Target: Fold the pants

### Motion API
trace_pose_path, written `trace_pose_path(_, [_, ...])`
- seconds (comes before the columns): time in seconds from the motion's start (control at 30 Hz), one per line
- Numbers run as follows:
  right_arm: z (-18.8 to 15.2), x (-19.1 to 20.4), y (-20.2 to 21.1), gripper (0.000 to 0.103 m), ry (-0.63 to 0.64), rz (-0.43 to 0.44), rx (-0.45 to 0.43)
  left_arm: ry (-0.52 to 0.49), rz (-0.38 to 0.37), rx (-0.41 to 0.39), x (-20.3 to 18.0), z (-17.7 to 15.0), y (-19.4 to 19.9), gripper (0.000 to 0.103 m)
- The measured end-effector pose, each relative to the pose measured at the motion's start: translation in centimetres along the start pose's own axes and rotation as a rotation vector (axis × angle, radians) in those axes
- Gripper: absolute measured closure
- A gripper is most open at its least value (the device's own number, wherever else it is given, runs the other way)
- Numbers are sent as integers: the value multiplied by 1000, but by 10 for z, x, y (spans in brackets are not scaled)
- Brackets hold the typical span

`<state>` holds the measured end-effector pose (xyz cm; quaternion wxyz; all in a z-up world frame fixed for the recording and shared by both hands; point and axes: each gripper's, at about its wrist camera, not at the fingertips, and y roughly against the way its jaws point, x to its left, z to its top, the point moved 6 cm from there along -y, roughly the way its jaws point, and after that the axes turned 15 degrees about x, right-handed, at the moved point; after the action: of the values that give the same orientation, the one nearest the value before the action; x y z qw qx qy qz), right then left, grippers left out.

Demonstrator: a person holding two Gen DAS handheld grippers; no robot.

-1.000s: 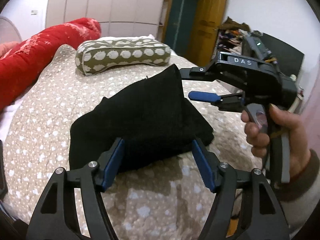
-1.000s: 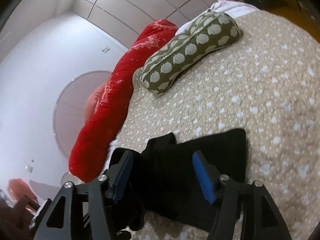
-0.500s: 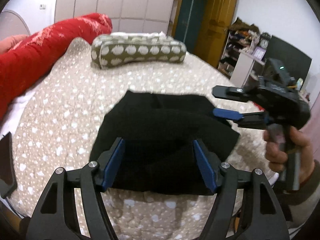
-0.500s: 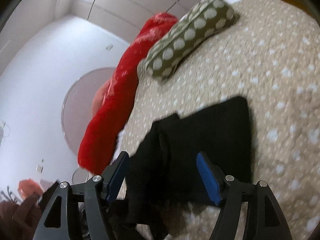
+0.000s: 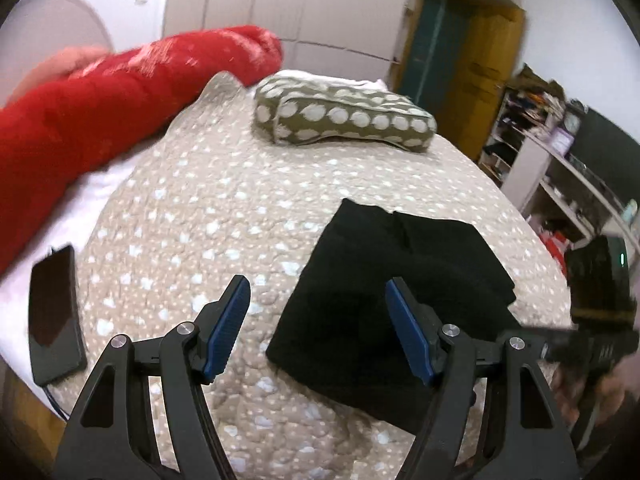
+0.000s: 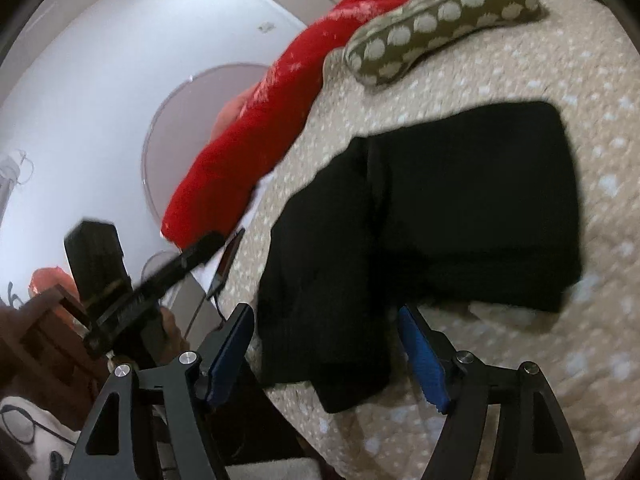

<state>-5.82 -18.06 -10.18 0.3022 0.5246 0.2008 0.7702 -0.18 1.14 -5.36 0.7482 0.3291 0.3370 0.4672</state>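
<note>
Pants (image 5: 384,288) lie folded on the bedspread (image 5: 192,216), nearer our right gripper (image 6: 326,354). Its empty jaws are opening; our left gripper (image 5: 318,326) gapes wide, empty too.

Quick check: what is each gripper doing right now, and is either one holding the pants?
Left gripper: open, holding nothing.
Right gripper: jaws opening, not gripping the black pants.

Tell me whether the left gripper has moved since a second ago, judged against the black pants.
Yes. The left gripper has slid left: a second ago the black pants lay centred between its open jaws; now only their left part does, bare bedspread filling the rest.
</note>
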Motion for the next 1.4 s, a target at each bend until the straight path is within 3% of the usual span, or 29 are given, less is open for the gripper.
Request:
trace_pose_path(0.17, [-1, 13, -17, 30, 28, -11, -4, 3, 10, 27, 0, -6, -11, 33])
trace_pose_path(0.23, [0, 8, -18, 36, -9, -4, -43, 6, 17, 41, 0, -8, -17, 33])
trace_pose_path(0.3, [9, 4, -28, 78, -34, -10, -65, 21, 12, 53, 1, -7, -22, 33])
trace_pose_path(0.4, [21, 8, -37, 89, 2, -89, -42, 54, 11, 45, 9, -4, -18, 33])
trace_pose_path(0.6, [80, 80, 1, 92, 240, -146, -140, 175, 19, -22, 46, 7, 7, 33])
trace_pose_path(0.67, [105, 109, 12, 92, 339, -204, -170, 217, 8, -31, 54, 8, 12, 33])
trace_pose_path(0.77, [124, 121, 25, 92, 403, -282, -163, 242, -4, -31, 57, 9, 16, 33])
trace_pose_path(0.9, [110, 73, 44, 92, 344, -368, -95, 200, 8, -34, 46, 10, 16, 33])
trace_pose_path(1.03, [90, -28, 53, 92, 133, -561, -16, 163, -1, -1, 29, 14, -1, 33])
trace_pose_path(1.07, [89, -55, 50, 92, 66, -582, 10, 159, -6, 12, 23, 16, -7, 33])
trace_pose_path(1.1, [87, -72, 49, 92, 19, -549, 21, 154, -11, 21, 18, 18, -11, 33])
trace_pose_path(1.13, [87, -78, 50, 92, -6, -492, -4, 143, -17, 26, 12, 20, -14, 33])
trace_pose_path(1.3, [100, -38, 41, 92, 123, -442, -28, 68, -17, 15, -23, 38, -17, 33])
trace_pose_path(1.4, [108, -32, 21, 92, 160, -491, -14, 18, -14, 1, -46, 49, -19, 33])
